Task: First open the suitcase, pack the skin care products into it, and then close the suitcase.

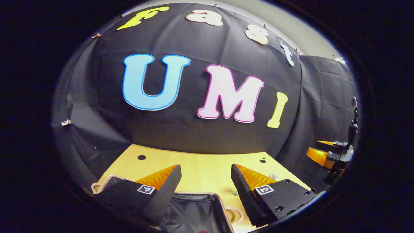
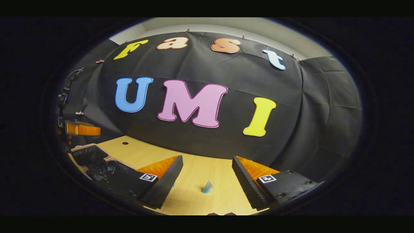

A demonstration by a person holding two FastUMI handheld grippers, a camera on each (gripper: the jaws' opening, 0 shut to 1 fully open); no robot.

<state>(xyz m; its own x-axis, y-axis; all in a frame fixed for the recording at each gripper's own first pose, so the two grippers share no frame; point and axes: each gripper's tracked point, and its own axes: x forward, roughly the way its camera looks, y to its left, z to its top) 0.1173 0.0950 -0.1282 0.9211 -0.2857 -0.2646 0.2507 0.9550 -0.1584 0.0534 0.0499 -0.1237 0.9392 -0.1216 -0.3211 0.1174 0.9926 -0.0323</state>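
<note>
The suitcase (image 1: 194, 210) lies open on the wooden table, its black lining and pale pink rim right under my left gripper (image 1: 205, 171), which hovers open with nothing between its fingers. In the right gripper view the suitcase (image 2: 93, 158) sits at the far left, and a finger (image 2: 82, 129) of the left gripper shows above it. A small light-blue tube (image 2: 207, 187) stands on the table just ahead of my right gripper (image 2: 207, 161), which is open and empty. In the left gripper view the right gripper (image 1: 318, 149) hangs at the far right, apart from the case.
The light wooden table (image 2: 200, 174) runs back to the black cloth wall and has small dark holes (image 1: 141, 157) near its far edge. A small clear item (image 1: 273, 176) lies on the table to the right of the suitcase.
</note>
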